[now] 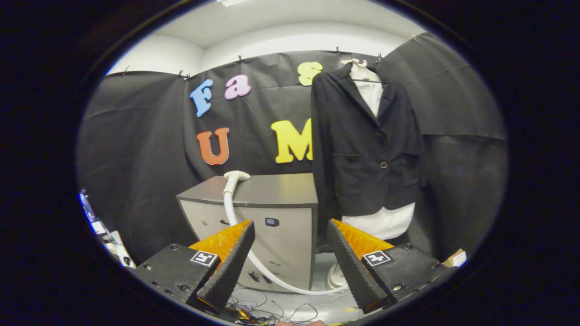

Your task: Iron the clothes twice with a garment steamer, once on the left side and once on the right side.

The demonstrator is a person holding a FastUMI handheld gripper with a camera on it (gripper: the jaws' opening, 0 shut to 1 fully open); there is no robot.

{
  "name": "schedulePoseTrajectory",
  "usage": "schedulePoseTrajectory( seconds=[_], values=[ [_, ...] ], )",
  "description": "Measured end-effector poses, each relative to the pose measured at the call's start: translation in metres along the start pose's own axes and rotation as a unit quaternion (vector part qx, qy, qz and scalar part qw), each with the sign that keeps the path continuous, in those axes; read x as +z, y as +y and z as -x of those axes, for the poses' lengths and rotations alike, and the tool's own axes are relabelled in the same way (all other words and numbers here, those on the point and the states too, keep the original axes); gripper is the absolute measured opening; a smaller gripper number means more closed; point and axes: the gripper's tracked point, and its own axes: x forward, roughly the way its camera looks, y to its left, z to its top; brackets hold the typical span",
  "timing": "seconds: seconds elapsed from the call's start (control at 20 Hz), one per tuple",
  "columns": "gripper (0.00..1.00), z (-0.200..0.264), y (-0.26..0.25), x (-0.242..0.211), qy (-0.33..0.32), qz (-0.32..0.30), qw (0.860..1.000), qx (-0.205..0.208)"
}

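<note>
1. In the gripper view, the gripper (290,235) was wide open, its fingers holding nothing.
2. The steamer head (236,175) lay on top of the grey cabinet (272,190), beyond the fingers; its white hose (260,267) trailed down the cabinet front to the floor.
3. The head looked light and rigid with a smooth handle that might slip; the neck just below the head seemed the best hold, though the hose would drag.
4. The dark jacket (367,145) hung soft over a white shirt (385,222), beside the cabinet, against the black cloth wall.
5. Loose cables (272,310) lay on the floor below the fingers.
</note>
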Motion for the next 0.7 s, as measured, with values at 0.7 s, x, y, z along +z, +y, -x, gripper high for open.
schedulePoseTrajectory(
  seconds=[0.7],
  values=[
    [1.00,-0.209,0.152,0.065,0.097,0.033,0.980,0.171]
  ],
)
